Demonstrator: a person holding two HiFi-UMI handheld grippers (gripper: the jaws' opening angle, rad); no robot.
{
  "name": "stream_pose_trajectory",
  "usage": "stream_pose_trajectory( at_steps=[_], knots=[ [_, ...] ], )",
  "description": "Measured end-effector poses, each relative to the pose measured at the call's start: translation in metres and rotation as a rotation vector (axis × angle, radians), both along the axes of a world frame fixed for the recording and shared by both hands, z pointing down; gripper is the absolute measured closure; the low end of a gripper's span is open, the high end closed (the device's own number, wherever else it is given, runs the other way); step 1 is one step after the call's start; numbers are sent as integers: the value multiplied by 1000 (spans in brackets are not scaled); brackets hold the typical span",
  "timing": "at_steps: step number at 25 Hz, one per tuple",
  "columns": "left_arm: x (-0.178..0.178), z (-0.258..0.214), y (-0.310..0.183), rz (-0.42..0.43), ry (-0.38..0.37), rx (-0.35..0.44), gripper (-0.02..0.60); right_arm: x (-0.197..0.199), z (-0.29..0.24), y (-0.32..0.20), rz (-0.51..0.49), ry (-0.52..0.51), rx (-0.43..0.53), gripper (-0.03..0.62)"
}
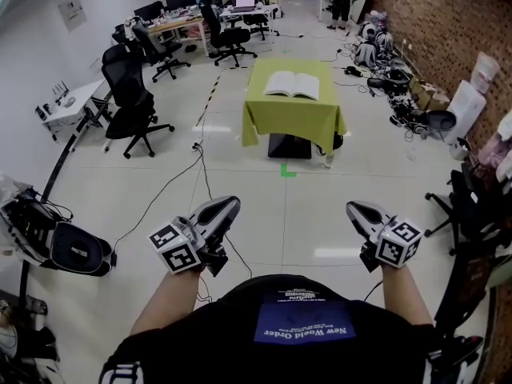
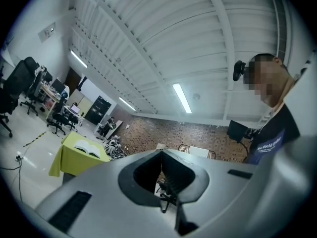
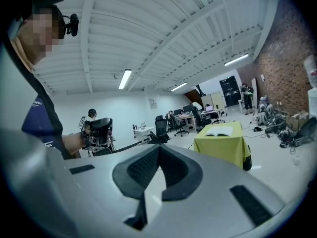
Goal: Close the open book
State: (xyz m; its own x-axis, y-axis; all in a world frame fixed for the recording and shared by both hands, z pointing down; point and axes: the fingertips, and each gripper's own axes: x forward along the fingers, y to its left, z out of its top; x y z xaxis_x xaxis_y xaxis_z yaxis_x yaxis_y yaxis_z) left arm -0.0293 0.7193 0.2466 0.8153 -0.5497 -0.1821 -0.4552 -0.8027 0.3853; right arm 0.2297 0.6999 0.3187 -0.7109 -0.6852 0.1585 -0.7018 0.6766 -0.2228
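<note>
The book [image 1: 292,85] lies open near the centre of the green-draped table [image 1: 280,117], clear of all four edges. You hold the left gripper [image 1: 218,211] and right gripper [image 1: 357,209] side by side, pointing toward the table and well short of it. Both sets of jaws are closed together, with nothing between them.

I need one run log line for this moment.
book: open, on green table, far ahead | left gripper: shut, empty | right gripper: shut, empty | closing: not started
</note>
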Motion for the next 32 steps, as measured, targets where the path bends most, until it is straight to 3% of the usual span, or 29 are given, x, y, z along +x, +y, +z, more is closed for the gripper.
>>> stream_pose_trajectory(
  at_steps=[9,17,22,32],
  knots=[
    [-8,12,-98,69,21,18,574,-13,2,-84,54,45,-4,608],
    [-75,12,-222,114,-37,44,574,-75,-12,-206,106,49,-8,608],
    [-103,22,-296,128,-72,48,574,-105,5,-278,122,-11,-45,608],
    [-84,30,-434,84,-97,27,574,-91,15,-426,65,-31,-64,608]
  ],
)
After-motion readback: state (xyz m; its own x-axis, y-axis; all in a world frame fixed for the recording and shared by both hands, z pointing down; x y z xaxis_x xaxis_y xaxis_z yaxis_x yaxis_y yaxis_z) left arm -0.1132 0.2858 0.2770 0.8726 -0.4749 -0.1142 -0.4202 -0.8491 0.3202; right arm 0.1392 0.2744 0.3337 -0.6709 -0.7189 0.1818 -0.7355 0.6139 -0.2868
